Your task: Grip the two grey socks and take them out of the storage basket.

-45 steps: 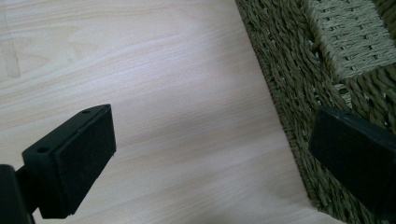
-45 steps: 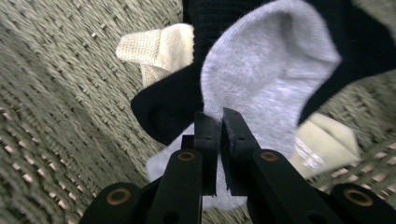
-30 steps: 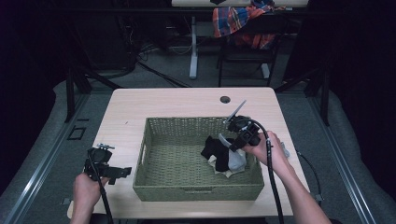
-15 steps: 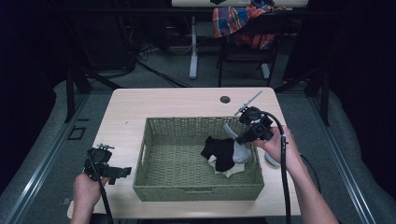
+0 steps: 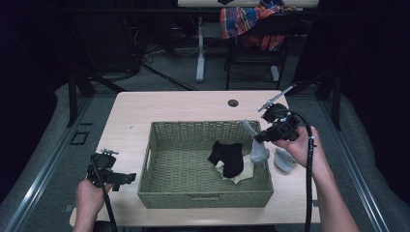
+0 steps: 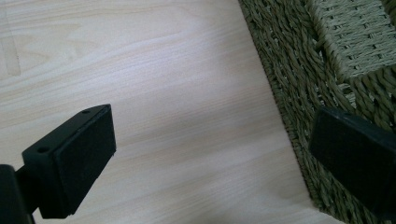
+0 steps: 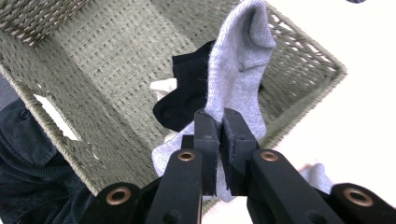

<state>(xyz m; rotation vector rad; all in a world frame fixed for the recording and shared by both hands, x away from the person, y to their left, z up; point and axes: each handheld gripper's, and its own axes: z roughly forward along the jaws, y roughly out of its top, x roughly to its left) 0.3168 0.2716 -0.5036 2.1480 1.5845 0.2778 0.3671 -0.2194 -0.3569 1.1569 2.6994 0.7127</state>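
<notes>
- High view: right gripper [image 5: 261,137] pinching a grey sock [image 5: 256,147], lifted over the right rim of a woven basket [image 5: 203,198].
- Right gripper view: jaws pressed together on the sock's fabric, a black sock [image 7: 187,93] lying in the basket below.
- Second grey sock [image 5: 284,160] on the table [image 5: 169,106], right of the basket.
- Left gripper [image 5: 123,178] spread wide, near the basket's left wall, holding nothing.

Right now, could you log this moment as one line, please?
right gripper shut on grey sock above basket | left gripper open, idle
</notes>
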